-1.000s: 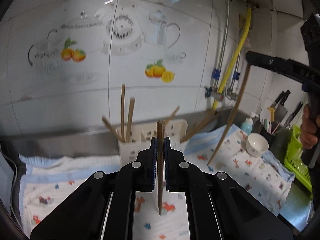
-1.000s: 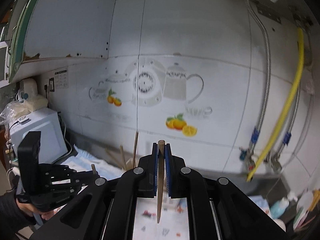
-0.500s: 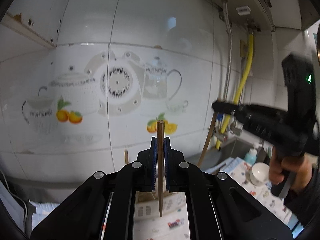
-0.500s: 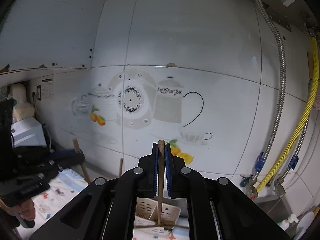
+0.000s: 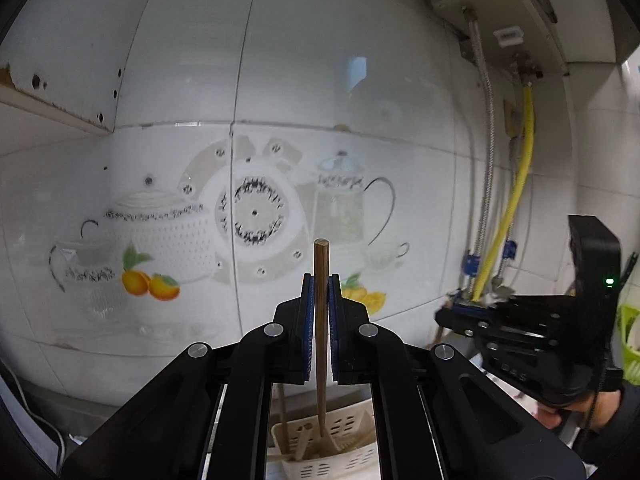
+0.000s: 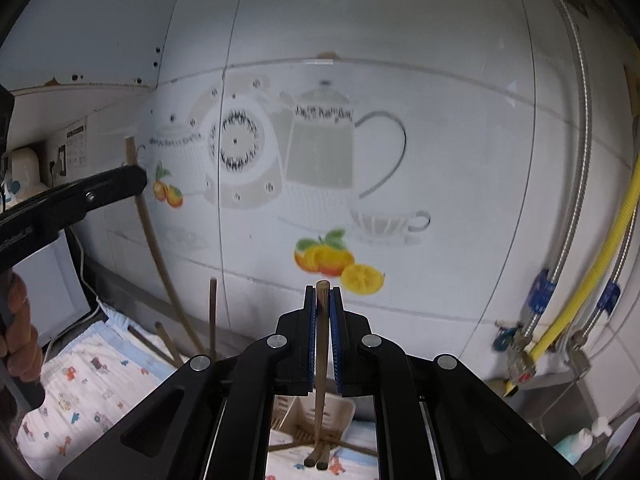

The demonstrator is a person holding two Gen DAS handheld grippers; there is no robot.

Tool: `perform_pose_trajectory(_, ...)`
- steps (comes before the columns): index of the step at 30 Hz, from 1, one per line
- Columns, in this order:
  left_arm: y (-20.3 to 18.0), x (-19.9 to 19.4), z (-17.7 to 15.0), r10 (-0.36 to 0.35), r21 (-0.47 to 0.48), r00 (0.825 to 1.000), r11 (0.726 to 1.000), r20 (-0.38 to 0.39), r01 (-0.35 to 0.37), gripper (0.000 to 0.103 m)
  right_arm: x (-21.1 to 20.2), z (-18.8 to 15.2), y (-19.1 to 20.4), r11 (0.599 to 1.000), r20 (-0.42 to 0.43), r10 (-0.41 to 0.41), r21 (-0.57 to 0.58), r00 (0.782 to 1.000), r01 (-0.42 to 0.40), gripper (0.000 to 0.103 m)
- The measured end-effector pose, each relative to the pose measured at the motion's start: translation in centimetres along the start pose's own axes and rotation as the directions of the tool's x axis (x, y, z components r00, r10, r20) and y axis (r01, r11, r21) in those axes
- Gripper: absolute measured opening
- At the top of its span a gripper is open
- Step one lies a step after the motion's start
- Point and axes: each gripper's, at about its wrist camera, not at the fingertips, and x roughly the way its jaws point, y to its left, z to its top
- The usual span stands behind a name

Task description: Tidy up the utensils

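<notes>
My left gripper [image 5: 319, 280] is shut on a brown wooden chopstick [image 5: 321, 320] held upright; its lower end hangs over the cream slotted utensil holder [image 5: 332, 448], which holds other chopsticks. My right gripper [image 6: 322, 292] is shut on another wooden chopstick [image 6: 321, 344], also upright, its lower end above the same holder [image 6: 316, 416]. The right gripper shows in the left wrist view [image 5: 452, 314] at the right. The left gripper shows in the right wrist view [image 6: 138, 178] at the left, with its chopstick [image 6: 160, 256].
A tiled wall with a teapot decal [image 6: 320, 148] stands close behind. A yellow gas hose [image 6: 592, 276] and metal pipes run down at the right. A patterned cloth [image 6: 80, 392] covers the counter. A white appliance [image 6: 44, 280] is at the left.
Both grippers have moved over the utensil holder, each still holding its chopstick. The holder now shows below the chopstick tips in both views. The two grippers have come closer together.
</notes>
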Motion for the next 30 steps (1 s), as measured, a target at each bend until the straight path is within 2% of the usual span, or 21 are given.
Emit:
perform_pose_trajectory(6,0.7,2.0,-1.9,0.02,-0.01,0.997,1.0,-0.07,-0.02,0.005,0.4,-1.4,-0.2,1.0,-0.033,0.008,0.01,0.999,-0.008,0.007)
perform_pose_trajectory(11,1.3,3.1,-3.3,0.004,-0.035,0.992,0.999,-0.13,-0.009,0.006,0.2,-1.5,-0.3,1.0,-0.049,0.007,0.011,0.999,-0.006,0.007)
perform_pose_trajectory(16,1.2,3.0,-3.8,-0.01,-0.037,0.989,0.999,-0.15,0.005,0.007,-0.9,-1.4,-0.2,1.0,-0.048,0.008,0.008,0.999,-0.007,0.012)
perform_pose_trajectory(22,0.8,0.8,-3.9,-0.019,-0.036,0.989,0.999,-0.146,0.014,0.009,-3.8,-1.6,0.2,1.0,-0.04,0.013,0.014,0.999,-0.012,0.02)
perform_pose_trajectory(24,0.6,-0.4,-4.2,-0.021,-0.038,0.989,0.999,-0.146,0.015,0.015,-5.3,-1.9,0.7,1.0,-0.04,0.021,0.015,0.999,-0.02,0.023)
perform_pose_trajectory(26,0.5,-1.8,-4.6,-0.01,-0.043,0.989,0.999,-0.147,0.004,0.029,-6.6,-2.3,1.1,0.999,-0.039,0.03,0.02,0.999,-0.029,0.03)
perform_pose_trajectory(30,0.2,-4.4,-5.9,-0.008,-0.041,0.987,0.999,-0.161,0.001,0.038,-9.5,-3.6,2.4,0.998,-0.033,0.053,0.028,0.998,-0.052,0.035)
